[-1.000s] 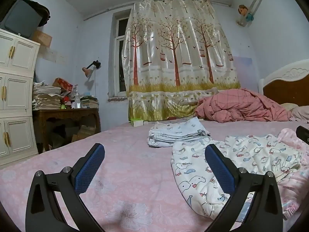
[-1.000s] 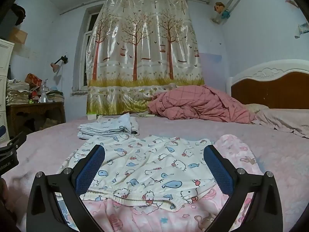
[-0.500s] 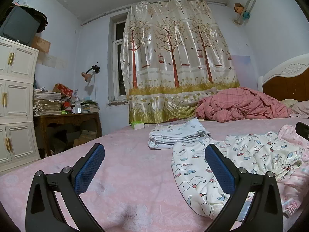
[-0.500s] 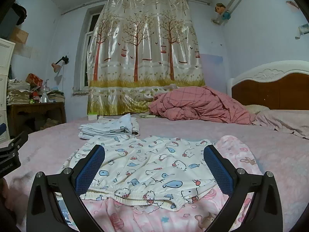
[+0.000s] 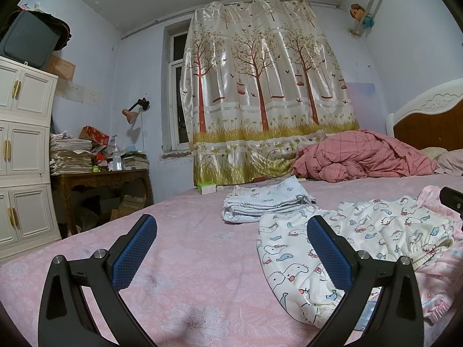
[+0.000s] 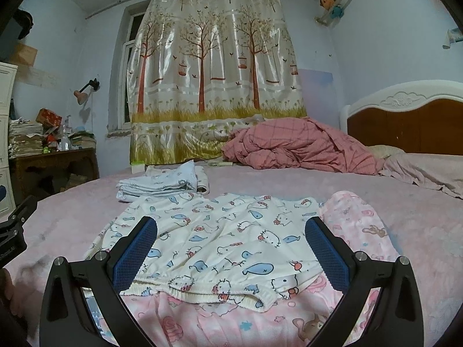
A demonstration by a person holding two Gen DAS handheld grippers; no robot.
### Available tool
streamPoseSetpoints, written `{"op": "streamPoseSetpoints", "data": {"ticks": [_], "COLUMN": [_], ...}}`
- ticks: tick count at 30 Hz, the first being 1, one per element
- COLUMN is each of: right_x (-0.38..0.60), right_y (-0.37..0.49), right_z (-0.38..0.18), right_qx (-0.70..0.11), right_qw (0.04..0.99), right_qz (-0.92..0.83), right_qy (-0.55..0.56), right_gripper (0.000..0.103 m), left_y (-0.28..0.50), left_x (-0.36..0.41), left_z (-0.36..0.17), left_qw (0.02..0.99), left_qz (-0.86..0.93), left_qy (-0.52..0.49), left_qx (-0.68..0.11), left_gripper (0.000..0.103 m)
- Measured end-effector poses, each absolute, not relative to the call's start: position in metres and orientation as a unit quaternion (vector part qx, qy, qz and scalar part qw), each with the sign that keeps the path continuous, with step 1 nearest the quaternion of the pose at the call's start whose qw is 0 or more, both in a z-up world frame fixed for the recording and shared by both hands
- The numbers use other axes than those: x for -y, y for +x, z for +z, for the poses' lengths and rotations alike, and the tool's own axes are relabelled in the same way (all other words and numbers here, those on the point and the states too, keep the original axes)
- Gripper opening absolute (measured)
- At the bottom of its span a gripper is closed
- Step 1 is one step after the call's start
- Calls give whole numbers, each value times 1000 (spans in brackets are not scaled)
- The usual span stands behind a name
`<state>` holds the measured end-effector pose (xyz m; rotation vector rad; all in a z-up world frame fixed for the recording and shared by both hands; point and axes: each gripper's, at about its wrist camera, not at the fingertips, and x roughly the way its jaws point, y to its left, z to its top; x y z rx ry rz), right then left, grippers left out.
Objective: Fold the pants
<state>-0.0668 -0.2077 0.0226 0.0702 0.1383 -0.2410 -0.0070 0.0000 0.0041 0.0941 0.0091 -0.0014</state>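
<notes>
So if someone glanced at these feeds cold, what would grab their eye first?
Probably the white cartoon-print pants, spread on the bed just ahead of the open right claw, lying over a pink garment. Next, the tree-print curtain filling the far wall. The left claw, also open, hangs over bare pink bedsheet, with a folded pale stack beyond.

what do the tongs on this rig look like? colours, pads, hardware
Both match. Left tongs and right tongs: matte black plastic arms that splay out in a V, each tipped with a rectangular blue pad with a fine grid texture. Round silver screw heads sit on the black arms behind the pads. No cables, labels or sleeves visible in either wrist view.
</notes>
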Motion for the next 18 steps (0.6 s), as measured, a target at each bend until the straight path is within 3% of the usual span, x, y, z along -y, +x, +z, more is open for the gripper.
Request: {"op": "streamPoseSetpoints", "data": {"ticks": [18], "right_x": [208], "right_y": [-64], "right_z": [17], "right_qx": [-69], "right_qw": [990], "right_qz": [-120], "right_qy": [34], "right_gripper": [103], "left_y": [-11], "left_x": [-3], "left_z": [8], "left_qw": [998], "left_qz": [1], "left_qy": [56], "left_qx": [-6], "left_gripper": [103]}}
